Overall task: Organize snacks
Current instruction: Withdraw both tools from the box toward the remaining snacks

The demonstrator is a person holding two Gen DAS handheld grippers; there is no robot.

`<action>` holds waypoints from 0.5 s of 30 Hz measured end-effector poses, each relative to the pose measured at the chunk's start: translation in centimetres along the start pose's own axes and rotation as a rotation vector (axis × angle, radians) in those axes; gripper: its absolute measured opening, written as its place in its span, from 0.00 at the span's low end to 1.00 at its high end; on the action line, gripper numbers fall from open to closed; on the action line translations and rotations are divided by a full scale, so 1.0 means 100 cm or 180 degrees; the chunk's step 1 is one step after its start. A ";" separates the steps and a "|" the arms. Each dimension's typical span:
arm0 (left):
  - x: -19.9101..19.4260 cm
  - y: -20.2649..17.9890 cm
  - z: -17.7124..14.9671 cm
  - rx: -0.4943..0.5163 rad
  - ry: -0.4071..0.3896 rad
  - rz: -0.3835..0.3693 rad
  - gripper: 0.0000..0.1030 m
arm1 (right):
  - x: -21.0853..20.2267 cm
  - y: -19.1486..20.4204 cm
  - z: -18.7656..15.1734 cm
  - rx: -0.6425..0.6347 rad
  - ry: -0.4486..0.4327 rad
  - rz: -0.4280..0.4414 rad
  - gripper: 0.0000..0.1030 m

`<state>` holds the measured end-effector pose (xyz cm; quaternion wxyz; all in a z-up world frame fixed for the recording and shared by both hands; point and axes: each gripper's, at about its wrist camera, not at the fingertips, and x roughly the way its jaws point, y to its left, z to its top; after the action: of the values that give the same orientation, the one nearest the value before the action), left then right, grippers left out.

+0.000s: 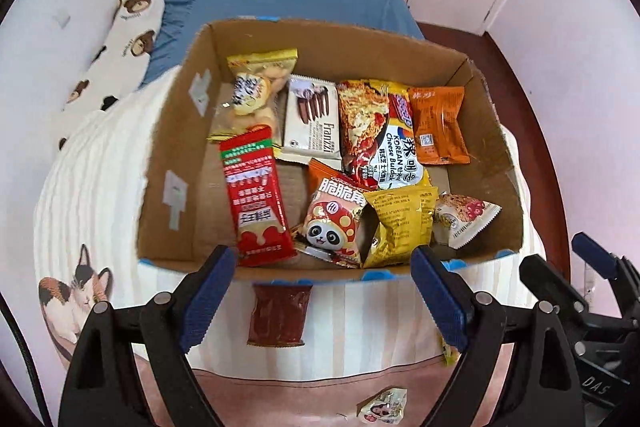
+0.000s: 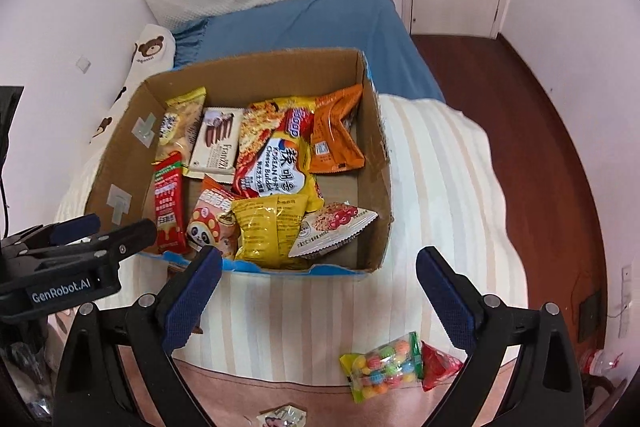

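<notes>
A: Box (image 1: 176, 155), on the bed (image 1: 100, 163): red sachet (image 1: 256, 203) inside, long axis running near wall to far.
B: Candy bag (image 2: 382, 367): right view only. Left gripper (image 1: 320, 291), right gripper (image 2: 320, 291): released, empty.

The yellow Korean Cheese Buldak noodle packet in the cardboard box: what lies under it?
The yellow noodle packet overlaps an orange packet's corner and meets a crinkled yellow bag. Anything beneath its middle is covered.
</notes>
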<state>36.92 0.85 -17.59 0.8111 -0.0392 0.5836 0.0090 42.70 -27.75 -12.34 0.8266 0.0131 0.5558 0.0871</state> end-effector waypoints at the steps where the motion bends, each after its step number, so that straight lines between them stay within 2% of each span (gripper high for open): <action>1: -0.005 0.000 -0.003 -0.0006 -0.0050 0.0014 0.87 | -0.005 0.001 -0.001 0.0003 -0.0037 0.0005 0.97; 15: -0.090 0.001 -0.058 0.0008 -0.0728 0.0159 0.87 | -0.080 0.018 -0.032 -0.0030 -0.0518 0.0045 0.97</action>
<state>28.57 0.84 -10.86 0.8719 -0.0224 0.4880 0.0328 36.56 -27.50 -6.07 0.8685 0.0202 0.4863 0.0942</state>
